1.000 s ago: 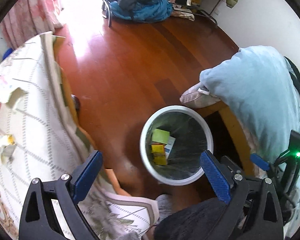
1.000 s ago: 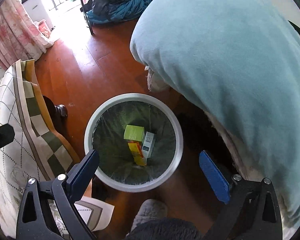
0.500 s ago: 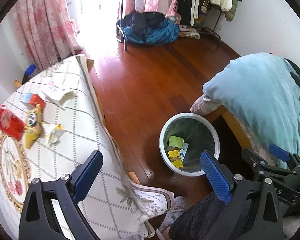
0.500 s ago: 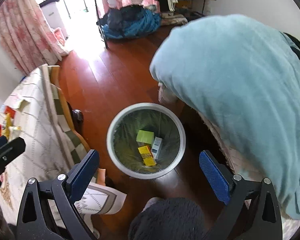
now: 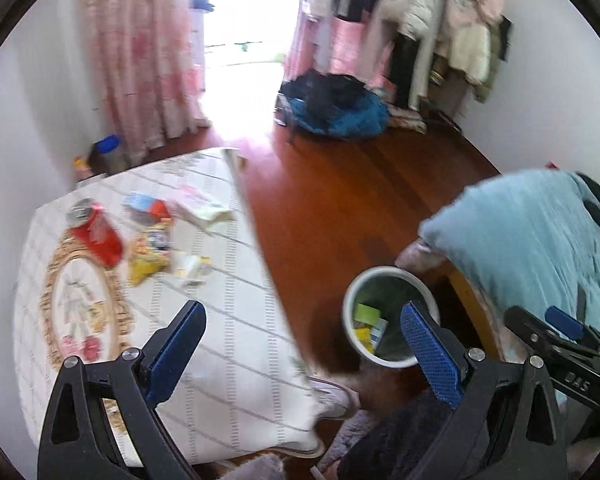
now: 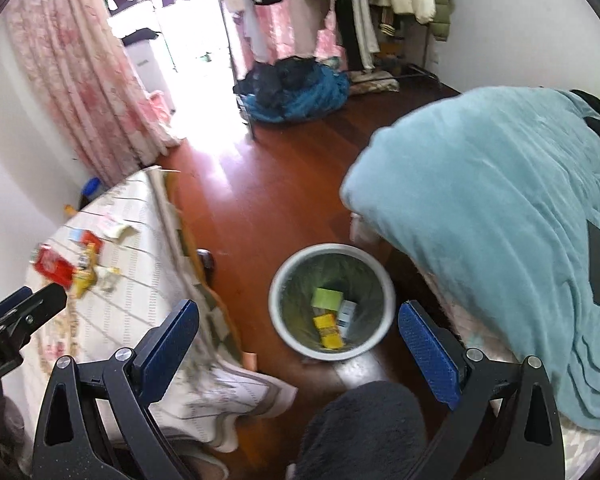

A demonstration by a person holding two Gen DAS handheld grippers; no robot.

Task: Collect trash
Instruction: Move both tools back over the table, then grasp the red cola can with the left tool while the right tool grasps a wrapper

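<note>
Red can (image 5: 95, 232), white bin (image 6: 332, 300), teal blanket (image 6: 500, 208).

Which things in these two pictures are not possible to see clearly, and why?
- Red can, left wrist view: label unreadable, motion blur.
- Yellow wrapper and the scraps beside it: blurred, kind unclear.
- Trash bin, left wrist view: its near side is hidden behind a pad of the open left claw.
- Bin contents, right wrist view: boxes too small to read.

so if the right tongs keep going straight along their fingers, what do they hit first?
Probably the trash bin: it sits just left of centre between the open right tongs. Nothing shows in between. Depth is unclear, so the wooden floor just beyond its rim is also possible.
</note>
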